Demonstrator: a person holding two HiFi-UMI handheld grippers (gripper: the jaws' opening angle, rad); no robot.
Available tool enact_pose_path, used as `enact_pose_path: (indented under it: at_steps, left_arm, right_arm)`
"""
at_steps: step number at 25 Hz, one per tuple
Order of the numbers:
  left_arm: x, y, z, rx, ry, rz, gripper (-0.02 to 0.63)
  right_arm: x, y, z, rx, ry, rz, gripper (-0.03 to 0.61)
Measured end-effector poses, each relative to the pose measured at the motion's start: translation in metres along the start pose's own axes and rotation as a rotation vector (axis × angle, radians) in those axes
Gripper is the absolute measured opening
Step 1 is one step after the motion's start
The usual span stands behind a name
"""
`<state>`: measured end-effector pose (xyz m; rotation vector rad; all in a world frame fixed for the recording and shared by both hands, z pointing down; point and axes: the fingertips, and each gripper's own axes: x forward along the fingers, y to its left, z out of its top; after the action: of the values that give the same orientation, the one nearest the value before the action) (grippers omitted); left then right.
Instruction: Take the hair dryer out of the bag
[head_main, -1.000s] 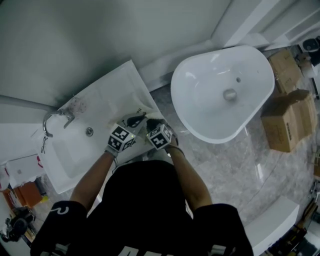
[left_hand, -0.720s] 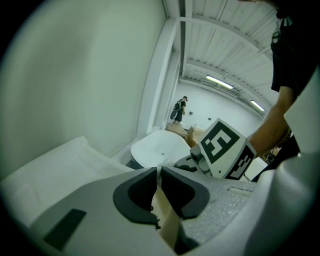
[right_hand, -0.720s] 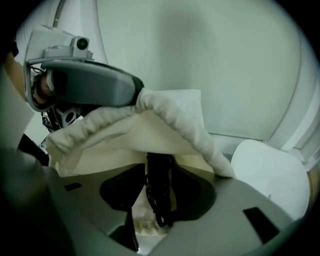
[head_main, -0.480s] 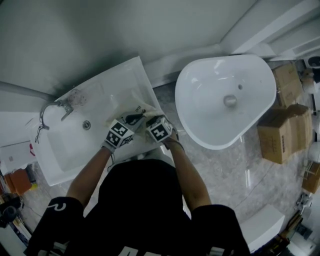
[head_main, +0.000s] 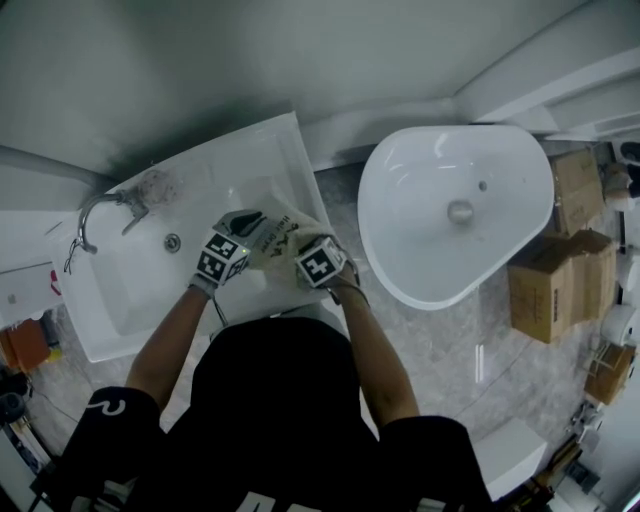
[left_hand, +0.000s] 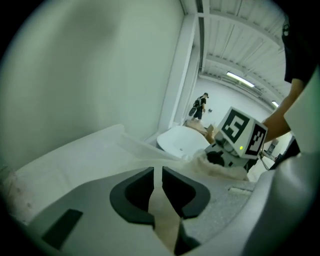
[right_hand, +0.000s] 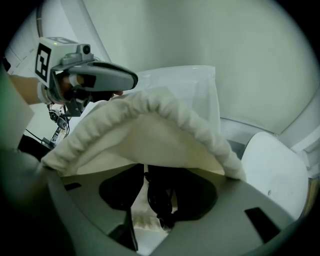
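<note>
In the head view the cream bag (head_main: 278, 238) lies on the flat end of a white sink (head_main: 120, 310), stretched between the left gripper (head_main: 248, 222) and the right gripper (head_main: 305, 255). A round basin (head_main: 455, 210) and boxes (head_main: 545, 290) stand on the floor to the right.

In the left gripper view the jaws have just been opening. Only a narrow slit parts them, and a cream strip of the bag fills it. The right gripper sits beyond, at the bunched fabric.

In the right gripper view the bag's gathered rim arches over the jaws. They stand part way apart, clamped on a looped black cord (right_hand: 159, 197). The rest of the hair dryer is hidden by the bag.
</note>
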<state>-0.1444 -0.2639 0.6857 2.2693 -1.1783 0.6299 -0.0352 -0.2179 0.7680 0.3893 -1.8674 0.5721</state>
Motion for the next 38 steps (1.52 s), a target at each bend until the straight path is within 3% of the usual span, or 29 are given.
enact_pose_path:
  at_steps: [4, 16, 19, 28, 38]
  left_arm:
    - [0.007, 0.016, -0.022, 0.008, 0.076, 0.026, 0.043]
    - [0.007, 0.020, -0.024, -0.008, 0.036, -0.010, 0.041]
    - [0.007, 0.022, -0.025, 0.000, 0.042, -0.007, 0.041]
    - [0.010, 0.028, -0.032, -0.011, 0.061, -0.013, 0.051]
    - [0.023, 0.014, -0.058, 0.085, 0.200, -0.069, 0.078]
  right_arm:
    - [0.013, 0.005, -0.001, -0.010, 0.037, 0.004, 0.176]
    - [0.033, 0.004, -0.006, -0.055, 0.209, -0.065, 0.198]
    - [0.025, 0.009, -0.006, -0.065, 0.160, -0.043, 0.187]
    - [-0.023, 0.029, -0.008, 0.056, -0.025, -0.051, 0.172]
    - [-0.061, 0.038, -0.088, 0.199, -0.096, -0.125, 0.169]
